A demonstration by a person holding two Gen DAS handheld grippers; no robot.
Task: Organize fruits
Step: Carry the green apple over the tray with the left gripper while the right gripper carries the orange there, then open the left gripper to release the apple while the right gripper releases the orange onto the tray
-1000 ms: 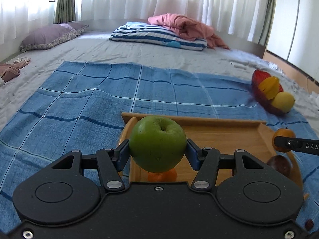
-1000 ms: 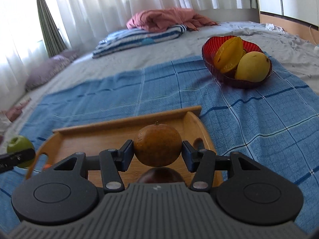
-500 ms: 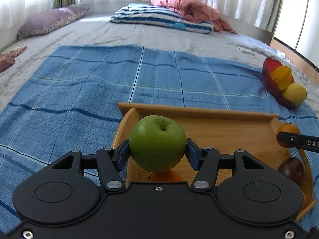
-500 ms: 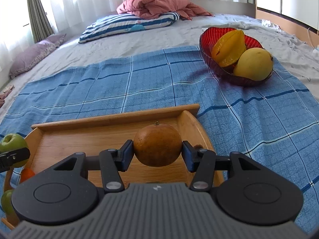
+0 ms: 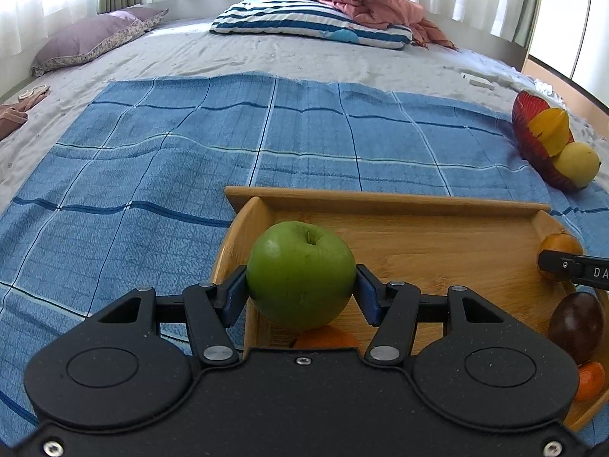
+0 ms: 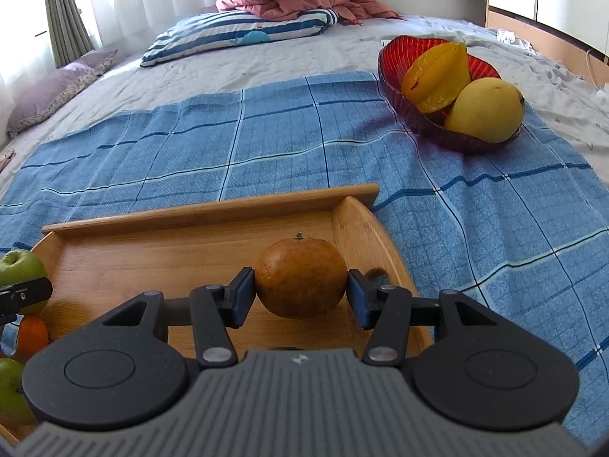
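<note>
Your left gripper (image 5: 300, 293) is clamped on the green apple (image 5: 301, 274), both blue pads pressed against its sides, jaws roughly half apart. Below and ahead of it lies the wooden tray (image 5: 384, 200), with a small orange fruit (image 5: 327, 337) just under the apple. Off to its right, at the tray's far end, sit a dark purple fruit (image 5: 576, 323) and another orange piece (image 5: 590, 381).

Your right gripper (image 6: 300, 295) is clamped likewise on the brownish orange (image 6: 300, 278), held over the tray's right end. Ahead and to its right, well apart on the blue checked cloth (image 6: 266, 144), stands the red bowl (image 6: 418, 47) holding a starfruit (image 6: 437, 76) and a yellow mango (image 6: 485, 114).
</note>
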